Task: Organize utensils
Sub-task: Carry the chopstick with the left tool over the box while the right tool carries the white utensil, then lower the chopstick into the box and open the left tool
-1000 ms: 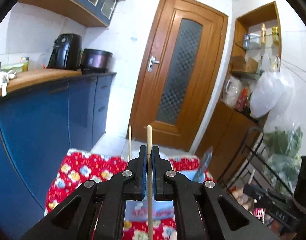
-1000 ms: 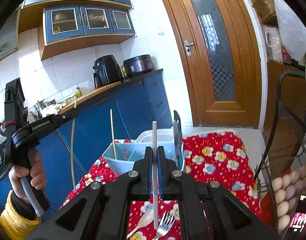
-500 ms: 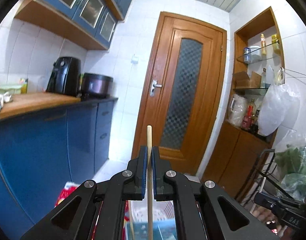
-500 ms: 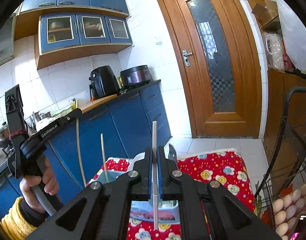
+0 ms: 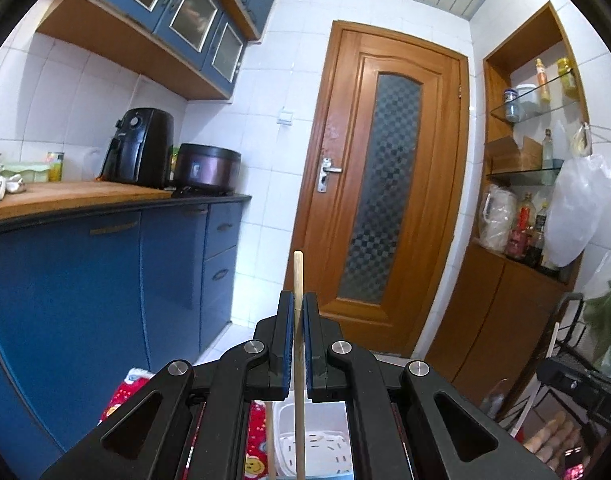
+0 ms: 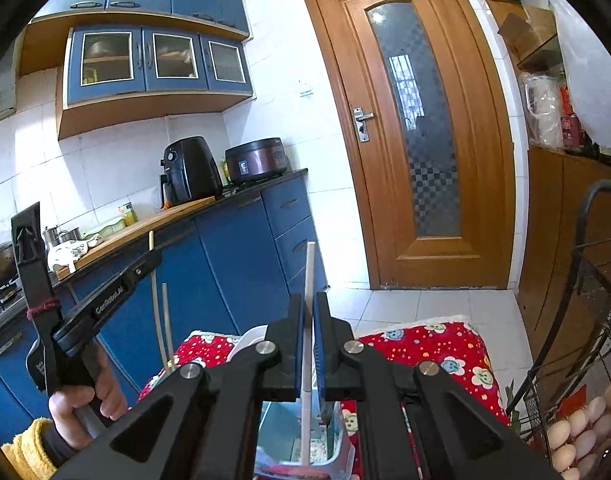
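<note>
Blue kitchen, floral cloth (image 6: 433,344): one chopstick (image 5: 298,320) is pinched upright in the left gripper (image 5: 298,344), a white one (image 6: 308,320) in the right gripper (image 6: 308,344), above the bin (image 6: 305,456), not yet dropped.

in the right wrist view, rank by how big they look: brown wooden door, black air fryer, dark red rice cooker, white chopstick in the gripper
1. Brown wooden door, by far.
2. Black air fryer and dark red rice cooker: alike, not ranked.
3. White chopstick: long but thin, and its closeness to the camera inflates it.
</note>
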